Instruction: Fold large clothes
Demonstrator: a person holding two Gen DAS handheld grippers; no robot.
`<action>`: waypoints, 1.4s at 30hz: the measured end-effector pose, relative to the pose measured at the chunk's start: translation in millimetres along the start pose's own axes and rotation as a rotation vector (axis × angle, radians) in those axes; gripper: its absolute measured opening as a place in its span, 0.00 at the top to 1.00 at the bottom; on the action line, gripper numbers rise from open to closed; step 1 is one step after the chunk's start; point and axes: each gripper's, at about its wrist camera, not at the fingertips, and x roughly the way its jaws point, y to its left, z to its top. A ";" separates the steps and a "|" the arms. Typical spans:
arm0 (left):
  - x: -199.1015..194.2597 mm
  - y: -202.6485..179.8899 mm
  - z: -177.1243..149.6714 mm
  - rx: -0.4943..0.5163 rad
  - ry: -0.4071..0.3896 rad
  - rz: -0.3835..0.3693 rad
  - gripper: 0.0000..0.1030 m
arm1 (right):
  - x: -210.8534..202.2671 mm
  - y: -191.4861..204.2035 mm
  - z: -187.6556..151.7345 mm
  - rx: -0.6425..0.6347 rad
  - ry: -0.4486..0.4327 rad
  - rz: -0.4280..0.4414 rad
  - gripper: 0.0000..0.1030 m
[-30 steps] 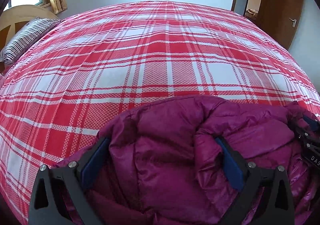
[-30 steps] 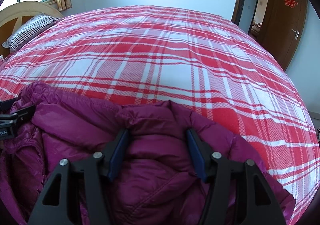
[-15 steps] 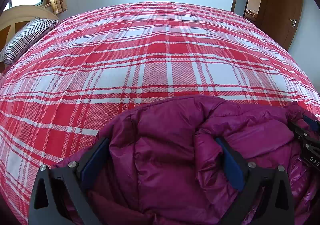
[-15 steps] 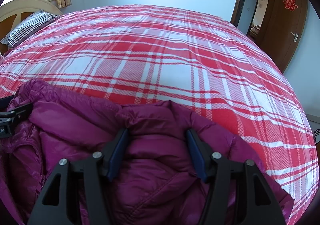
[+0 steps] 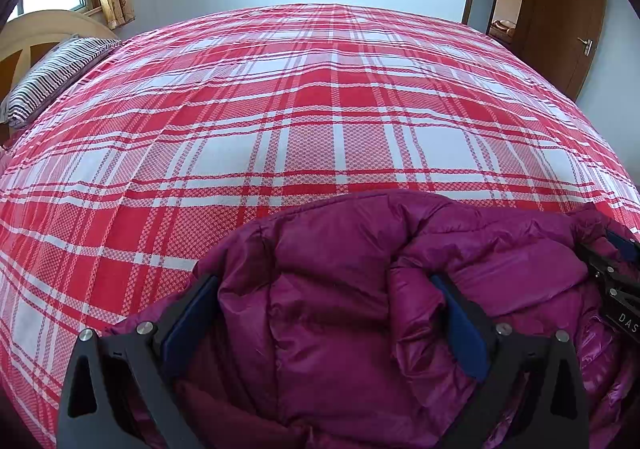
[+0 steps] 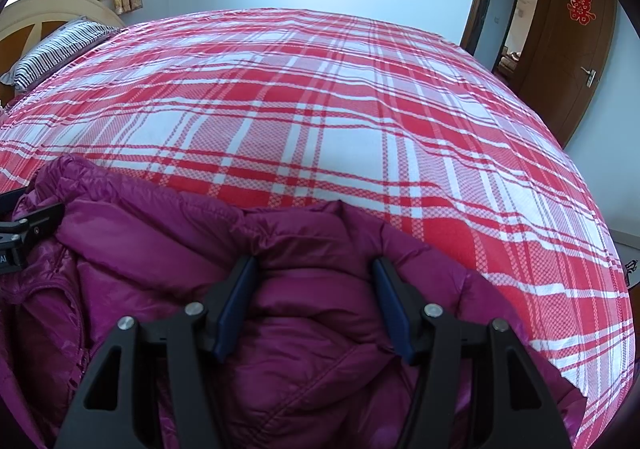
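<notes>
The bed, under its red and white checked sheet, is filling nearly all of both views, and the purple down jacket is lying bunched at its near edge, close under both cameras. Judging from how it is lying, the folding is only at an early step: the jacket is being gathered by one padded edge, with no neat fold showing yet. The left gripper is clamping a thick roll of the jacket between its blue pads, and the right gripper is pinching a narrower puffed section just beside it, its pads pressing into the fabric on both sides. The next move is probably calling for both hands to lift together and carry the held edge out over the open sheet, keeping the grips level so the slippery shell is not sliding out and the bulk is not dragging into a lump. Nothing on the bed is standing in the way; the wide middle of the sheet is lying bare ahead. A striped pillow is resting far off at the headboard, well apart from the jacket. A brown door with a red paper sign is standing beyond the far corner.
</notes>
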 end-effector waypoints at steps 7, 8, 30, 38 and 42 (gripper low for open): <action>0.2 -0.1 0.1 0.000 0.000 0.000 0.01 | 0.1 0.1 0.0 0.000 0.000 0.000 0.40; 0.3 -0.2 0.1 0.000 -0.001 0.000 0.01 | 0.1 0.1 0.0 0.000 0.000 -0.001 0.40; -240.2 74.8 -196.3 0.137 -0.053 -0.194 0.01 | -214.2 -65.7 -185.8 0.142 -0.026 0.135 0.17; -275.6 71.4 -342.2 0.166 0.013 -0.229 0.01 | -296.7 -77.7 -354.0 0.323 0.026 0.070 0.17; -277.9 63.8 -376.5 0.196 -0.013 -0.181 0.01 | -313.8 -56.7 -388.8 0.315 0.034 0.120 0.19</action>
